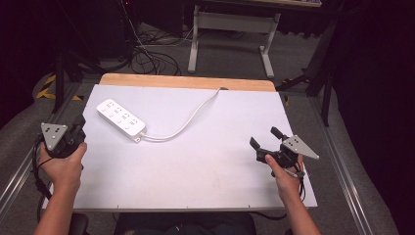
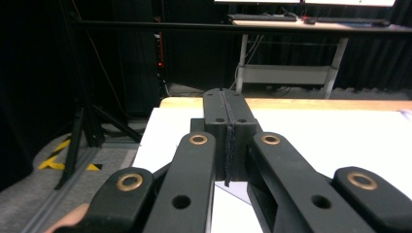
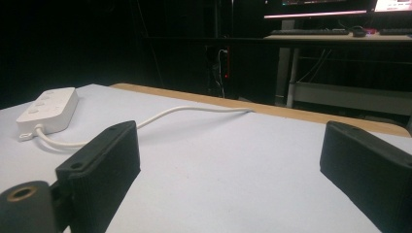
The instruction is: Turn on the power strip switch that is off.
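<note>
A white power strip (image 1: 121, 119) lies at the far left of the white table (image 1: 205, 166); its white cable (image 1: 188, 120) curves off to the table's back edge. The right gripper view has the strip (image 3: 48, 109) at its left with the cable (image 3: 194, 109) running right. At the table's left edge a hand holds my left gripper (image 1: 79, 123), and its jaws are pressed together (image 2: 226, 114) with nothing between them. My right gripper (image 1: 265, 137) hovers near the right front of the table, its jaws wide apart (image 3: 233, 165) and empty, well clear of the strip.
A wooden strip (image 1: 188, 81) borders the table's far edge. Beyond it stand a desk frame (image 1: 230, 34) and loose floor cables (image 1: 147, 56). A black stand (image 2: 80, 141) with yellow floor tape is left of the table. Metal rails (image 1: 342, 166) run along both sides.
</note>
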### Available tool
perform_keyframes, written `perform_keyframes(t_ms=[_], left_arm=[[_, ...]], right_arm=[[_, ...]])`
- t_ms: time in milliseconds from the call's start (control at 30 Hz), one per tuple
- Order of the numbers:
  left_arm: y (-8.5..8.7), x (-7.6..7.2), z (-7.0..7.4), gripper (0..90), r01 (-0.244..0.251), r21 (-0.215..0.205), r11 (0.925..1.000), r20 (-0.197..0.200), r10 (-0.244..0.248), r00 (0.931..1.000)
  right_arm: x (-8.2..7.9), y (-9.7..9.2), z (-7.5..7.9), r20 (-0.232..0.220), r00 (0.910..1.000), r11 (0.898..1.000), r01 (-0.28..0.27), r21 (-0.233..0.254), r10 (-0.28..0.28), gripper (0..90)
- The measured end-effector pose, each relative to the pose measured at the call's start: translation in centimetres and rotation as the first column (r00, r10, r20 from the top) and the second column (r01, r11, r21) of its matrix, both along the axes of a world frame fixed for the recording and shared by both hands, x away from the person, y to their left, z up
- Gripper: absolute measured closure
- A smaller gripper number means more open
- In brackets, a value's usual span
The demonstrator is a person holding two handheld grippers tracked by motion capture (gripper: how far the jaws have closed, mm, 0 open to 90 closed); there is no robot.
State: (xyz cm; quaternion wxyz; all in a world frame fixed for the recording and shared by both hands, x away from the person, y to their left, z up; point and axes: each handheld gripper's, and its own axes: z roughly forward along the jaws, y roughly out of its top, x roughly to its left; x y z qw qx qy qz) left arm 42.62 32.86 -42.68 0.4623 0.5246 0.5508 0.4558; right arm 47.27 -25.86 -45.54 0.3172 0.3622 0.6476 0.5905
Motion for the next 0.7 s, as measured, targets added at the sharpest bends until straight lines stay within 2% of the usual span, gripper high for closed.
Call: perform_keyframes(t_ms=[133,333,533,633,700], left_arm=[[0.2,0.7,0.3,90.0,0.003,0.045,0.999,-0.025,-0.002,0.9997],[0.8,1.8,0.0,90.0,0.008,0.053,0.9986,-0.081,-0.003,0.9967],[1.3,3.6,-0.3,90.0,0.025,0.051,0.9984,-0.158,-0.016,0.9873],[1.0,4.3,-0.1,90.0,0.03,0.046,0.9985,-0.179,-0.021,0.9836],[0.8,4.8,0.2,90.0,0.041,0.045,0.9981,-0.211,-0.031,0.9769]], right_arm=[[0.1,0.0,-0.1,-0.004,1.0,1.0,-0.003,-0.002,0.003,7.8],[0.1,0.1,-0.2,-0.017,0.9999,1.0,-0.001,-0.01,0.001,7.8],[0.3,0.2,-0.3,-0.024,0.9997,1.0,0.001,-0.012,-0.002,7.9],[0.3,0.2,-0.3,-0.024,0.9997,1.0,0.0,-0.014,-0.001,7.9],[0.3,0.1,-0.3,-0.028,0.9996,1.0,0.0,-0.012,0.0,7.9]])
